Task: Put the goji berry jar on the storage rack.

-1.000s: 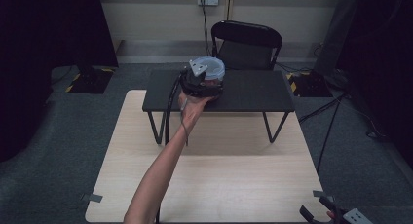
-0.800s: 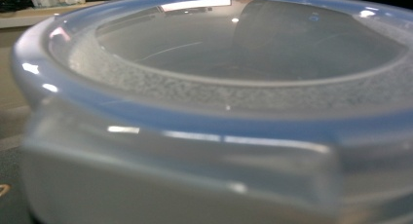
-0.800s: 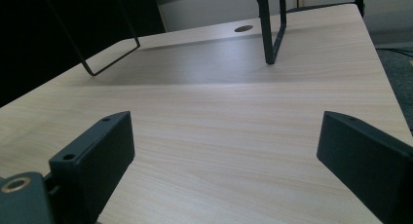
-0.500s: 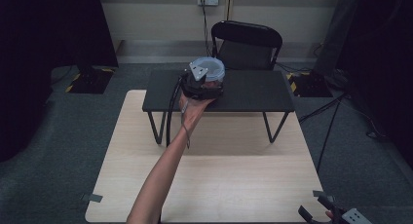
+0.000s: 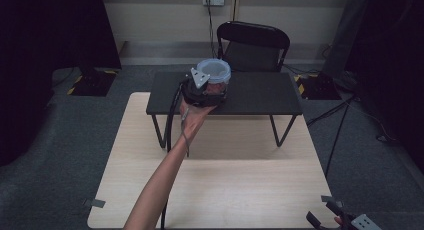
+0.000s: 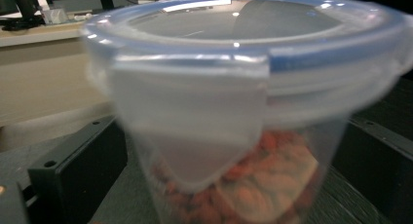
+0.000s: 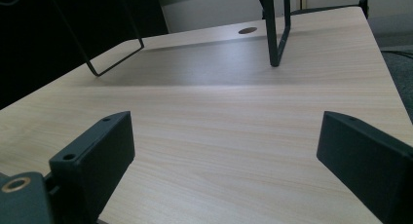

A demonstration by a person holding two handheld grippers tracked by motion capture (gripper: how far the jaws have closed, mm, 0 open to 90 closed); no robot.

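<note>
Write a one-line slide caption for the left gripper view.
Lidded clear container of orange-red food fills the space between the left gripper's jaws.

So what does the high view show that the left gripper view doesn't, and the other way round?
High view: the person's forearm, the black bench standing on the wooden table, and a chair behind. Left gripper view, up close: the lid's locking flap and orange-red pieces inside. Both: the clear container at the left gripper.
</note>
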